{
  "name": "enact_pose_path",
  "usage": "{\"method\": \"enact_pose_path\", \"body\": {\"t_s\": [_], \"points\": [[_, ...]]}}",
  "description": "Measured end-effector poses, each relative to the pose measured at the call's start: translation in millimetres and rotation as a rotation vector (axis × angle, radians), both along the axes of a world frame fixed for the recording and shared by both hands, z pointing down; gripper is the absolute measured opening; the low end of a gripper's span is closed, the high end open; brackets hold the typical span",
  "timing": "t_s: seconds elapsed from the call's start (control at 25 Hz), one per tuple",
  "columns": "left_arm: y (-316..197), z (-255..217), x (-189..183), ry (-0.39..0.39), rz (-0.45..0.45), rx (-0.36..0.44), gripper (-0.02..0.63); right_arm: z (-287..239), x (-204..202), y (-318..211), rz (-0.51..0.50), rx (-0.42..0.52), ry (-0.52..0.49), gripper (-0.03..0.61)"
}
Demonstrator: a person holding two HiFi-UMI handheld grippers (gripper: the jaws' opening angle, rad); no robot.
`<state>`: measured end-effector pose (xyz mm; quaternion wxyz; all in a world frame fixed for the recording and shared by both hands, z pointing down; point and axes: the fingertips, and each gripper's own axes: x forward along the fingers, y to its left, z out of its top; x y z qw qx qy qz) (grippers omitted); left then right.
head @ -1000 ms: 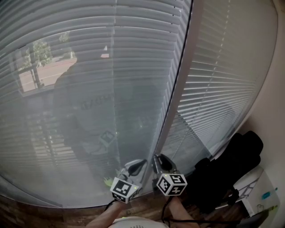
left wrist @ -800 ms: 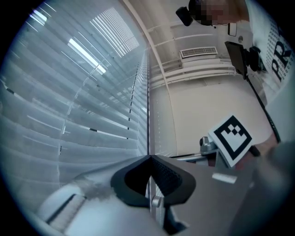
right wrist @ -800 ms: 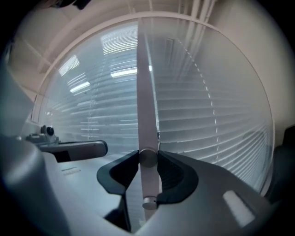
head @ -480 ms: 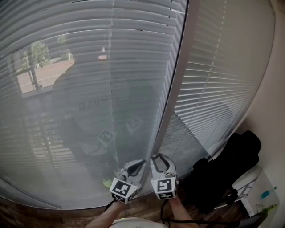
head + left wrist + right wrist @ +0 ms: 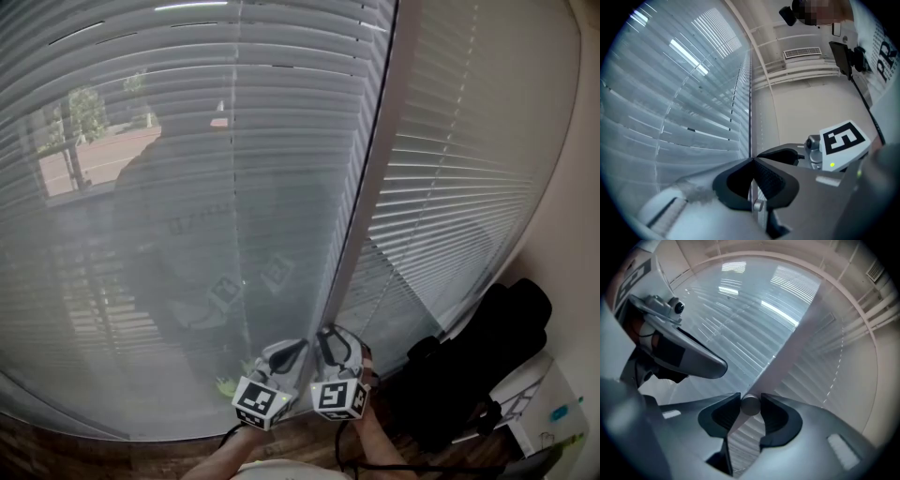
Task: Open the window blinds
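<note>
Two slatted window blinds [image 5: 187, 187] [image 5: 450, 178] hang either side of a pale mullion [image 5: 370, 187]. Their slats are tilted nearly shut, with thin dark gaps near the top. Both grippers sit low at the mullion's foot. My right gripper [image 5: 330, 339] [image 5: 750, 405] is shut on the round end of the blind's tilt wand [image 5: 750, 405]. Its jaws have just been opening a little, with the wand end still touching both pads. My left gripper [image 5: 292, 349] [image 5: 752, 161] has its jaw tips together, with a thin pale length of the wand [image 5: 753, 191] running between the pads.
A black bag or seat [image 5: 478, 366] stands on the floor at the lower right, with a white box [image 5: 548, 408] beside it. A plain wall [image 5: 572, 216] closes the right side. Wooden floor [image 5: 56, 445] shows below the blinds. The person's reflection darkens the left pane.
My right gripper has rolled about its own axis: its marker cube now shows a different face. It has kept its place at the wand. The left gripper has not moved.
</note>
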<state>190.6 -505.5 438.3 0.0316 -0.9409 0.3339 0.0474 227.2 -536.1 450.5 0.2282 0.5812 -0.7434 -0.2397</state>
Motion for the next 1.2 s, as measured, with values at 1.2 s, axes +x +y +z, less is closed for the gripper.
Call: {"method": "enact_pose_path", "body": {"t_s": [1.2], "points": [[0.3,-4.6,-3.6,0.002,0.0,-0.006,-0.008,6.0,17.1,-4.7,-0.01,-0.152,-0.698,0.133]]}}
